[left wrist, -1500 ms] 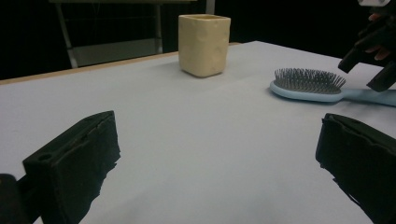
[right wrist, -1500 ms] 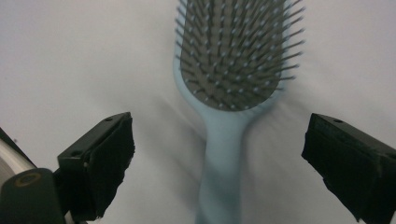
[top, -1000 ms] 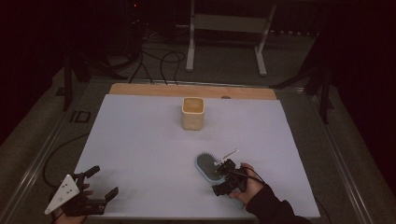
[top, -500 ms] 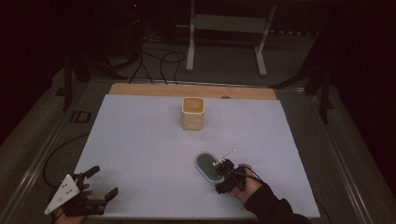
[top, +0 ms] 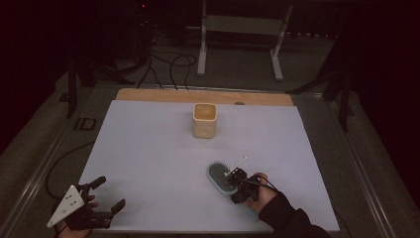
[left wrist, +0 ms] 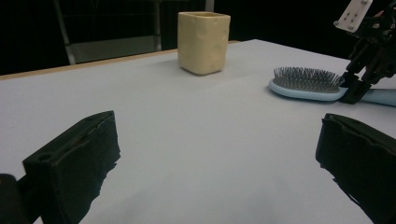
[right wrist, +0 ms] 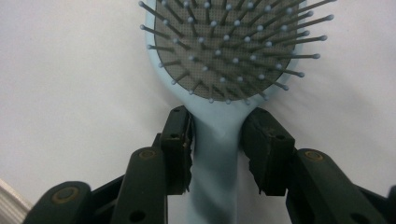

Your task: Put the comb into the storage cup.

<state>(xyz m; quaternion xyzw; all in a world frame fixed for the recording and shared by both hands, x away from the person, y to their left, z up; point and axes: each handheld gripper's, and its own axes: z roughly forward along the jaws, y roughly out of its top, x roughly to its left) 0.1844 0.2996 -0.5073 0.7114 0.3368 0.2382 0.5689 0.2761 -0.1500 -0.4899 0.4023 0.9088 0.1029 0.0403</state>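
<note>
Between closed jaws, bristly blue hairbrush [right wrist: 219, 140]

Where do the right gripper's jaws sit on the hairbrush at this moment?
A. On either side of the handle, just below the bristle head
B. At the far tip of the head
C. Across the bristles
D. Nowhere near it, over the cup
A: in the right gripper view, the right gripper has one black jaw on each side of the pale blue handle of the hairbrush, right where it widens into the bristle head.
</note>
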